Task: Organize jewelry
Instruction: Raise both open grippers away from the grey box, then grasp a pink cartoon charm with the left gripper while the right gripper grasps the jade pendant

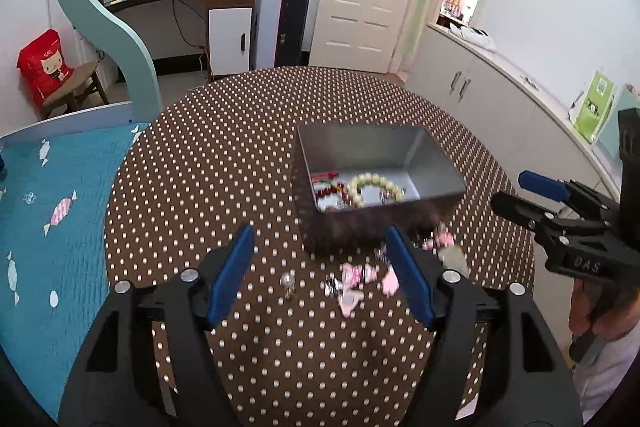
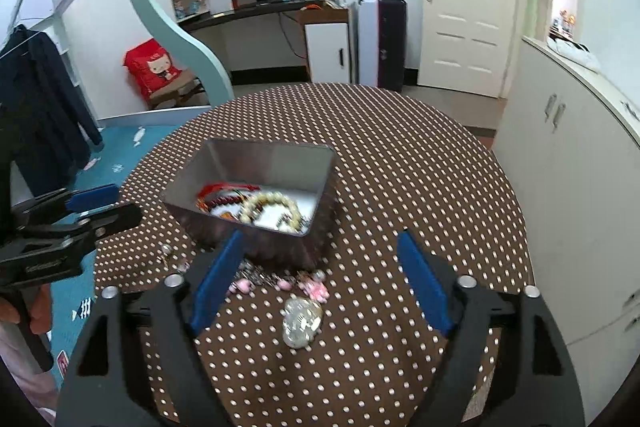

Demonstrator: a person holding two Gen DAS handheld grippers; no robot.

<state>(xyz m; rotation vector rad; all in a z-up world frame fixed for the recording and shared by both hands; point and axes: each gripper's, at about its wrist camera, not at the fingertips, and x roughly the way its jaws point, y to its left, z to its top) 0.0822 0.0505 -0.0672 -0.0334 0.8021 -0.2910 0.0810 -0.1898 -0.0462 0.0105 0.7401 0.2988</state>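
Metal tin [image 1: 436, 163] on the dotted worktop [image 1: 224, 163] already holds bracelets. Both hand-held grippers, left [image 1: 324, 277] and right [image 2: 320, 277], gape empty before it; loose pink charms [image 2: 314, 287] beside the tin likely need picking next.

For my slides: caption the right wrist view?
Open right gripper above loose pink jewelry beside a metal tin holding bracelets.

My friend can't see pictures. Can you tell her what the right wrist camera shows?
The open right gripper hovers over loose pink jewelry and a clear stone on a polka-dot table. Behind sits a metal tin holding a pearl bracelet.
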